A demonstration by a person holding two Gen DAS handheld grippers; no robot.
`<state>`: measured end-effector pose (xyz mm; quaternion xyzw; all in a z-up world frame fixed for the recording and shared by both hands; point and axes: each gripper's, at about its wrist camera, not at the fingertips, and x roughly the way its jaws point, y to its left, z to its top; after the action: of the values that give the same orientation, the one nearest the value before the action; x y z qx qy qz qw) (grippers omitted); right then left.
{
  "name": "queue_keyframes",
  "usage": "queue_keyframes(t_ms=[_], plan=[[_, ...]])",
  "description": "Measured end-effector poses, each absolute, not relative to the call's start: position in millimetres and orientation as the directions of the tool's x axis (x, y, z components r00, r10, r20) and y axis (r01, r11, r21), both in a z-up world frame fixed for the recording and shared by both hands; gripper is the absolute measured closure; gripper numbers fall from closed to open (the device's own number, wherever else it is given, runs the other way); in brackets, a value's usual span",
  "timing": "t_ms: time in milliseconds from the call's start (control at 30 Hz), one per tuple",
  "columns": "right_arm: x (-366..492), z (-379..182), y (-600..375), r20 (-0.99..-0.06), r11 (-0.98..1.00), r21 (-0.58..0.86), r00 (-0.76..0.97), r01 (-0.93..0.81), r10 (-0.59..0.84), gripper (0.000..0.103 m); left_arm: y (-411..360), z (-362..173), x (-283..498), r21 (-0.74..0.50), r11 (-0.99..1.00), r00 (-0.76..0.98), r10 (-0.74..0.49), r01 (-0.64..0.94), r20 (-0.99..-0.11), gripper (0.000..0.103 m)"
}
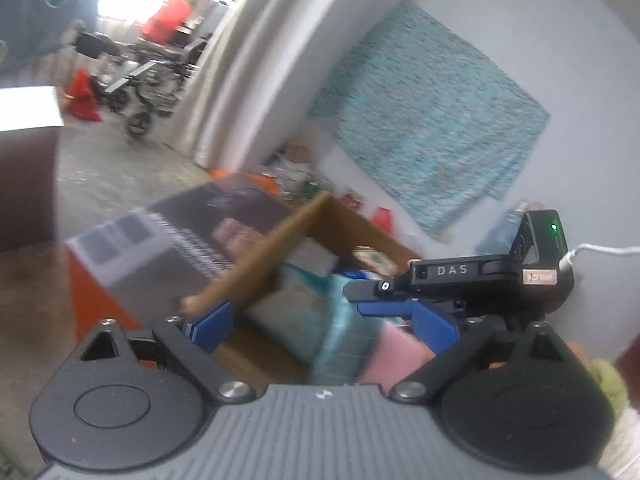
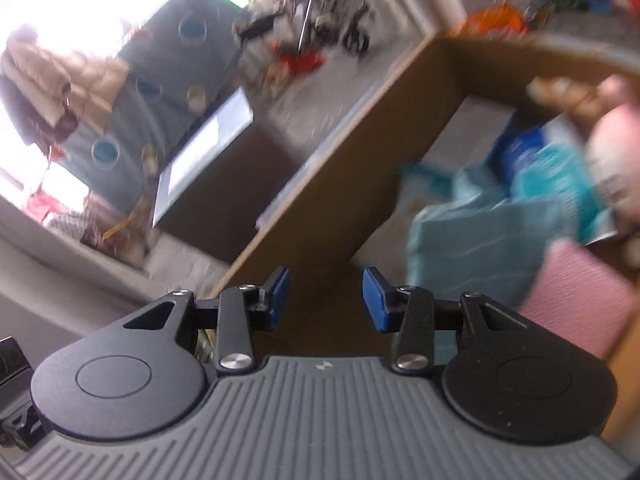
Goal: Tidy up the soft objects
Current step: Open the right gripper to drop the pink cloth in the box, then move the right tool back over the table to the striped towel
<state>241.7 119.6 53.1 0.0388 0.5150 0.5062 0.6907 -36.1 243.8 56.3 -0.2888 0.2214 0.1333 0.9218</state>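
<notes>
Inside the cardboard box (image 1: 320,216) lie the soft objects: a folded teal cloth (image 1: 344,336) sits in the middle of the pile; a pink folded cloth (image 1: 394,356) lies just beside it on the nearer side; a pale printed piece (image 1: 292,300) rests against the box's near wall, though blur hides its pattern; in the right wrist view the same teal cloth (image 2: 472,240) and pink cloth (image 2: 576,304) show at the right, with a blue-and-white packet (image 2: 532,140) behind them. At that view's right edge a pale pink rounded thing (image 2: 616,160) appears, too blurred to tell what it is.

Left claw (image 1: 320,320) hangs over the box with its jaws spread wide; the blue pads stand well apart, one by the box's near wall and one over the cloths, and nothing is pressed between them. Right claw (image 2: 324,296) points down at the box's outer wall; its jaws stand at a narrow gap with only the brown cardboard behind them, and nothing is gripped.

Mounted beside the left claw is a black device (image 1: 496,276) with a green light and a white cable. Outside the box an orange-and-grey carton (image 1: 132,264) sits just beside it on the floor (image 1: 120,168); a teal patterned cloth (image 1: 432,120) hangs on the wall; farther off stands a wheeled frame (image 1: 140,92) among clutter.
</notes>
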Motion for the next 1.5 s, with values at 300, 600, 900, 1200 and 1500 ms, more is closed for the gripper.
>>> queue_keyframes(t_ms=[300,600,900,1200,1500], plan=[[263,9,153,-0.8,0.649,0.454,0.042,-0.611,0.599,0.062,271,31,-54,-0.527,0.742,0.853,0.115,-0.414,-0.509,0.006],[295,-12,126,-0.855,0.793,0.438,0.075,-0.423,0.513,0.063,274,13,-59,-0.54,0.745,0.862,0.092,-0.392,-0.499,0.006],[303,-36,130,-0.799,0.788,0.559,0.086,-0.259,0.595,0.059,272,4,-62,-0.551,0.734,0.856,0.081,-0.398,-0.511,0.006],[305,-31,125,-0.784,0.767,0.589,0.05,-0.254,0.619,0.049,263,5,-61,-0.549,0.74,0.853,0.065,-0.389,-0.518,0.006],[305,-10,93,-0.738,0.733,0.642,0.075,-0.226,0.67,0.033,252,9,-61,-0.543,0.753,0.854,0.049,-0.372,-0.517,0.006]])
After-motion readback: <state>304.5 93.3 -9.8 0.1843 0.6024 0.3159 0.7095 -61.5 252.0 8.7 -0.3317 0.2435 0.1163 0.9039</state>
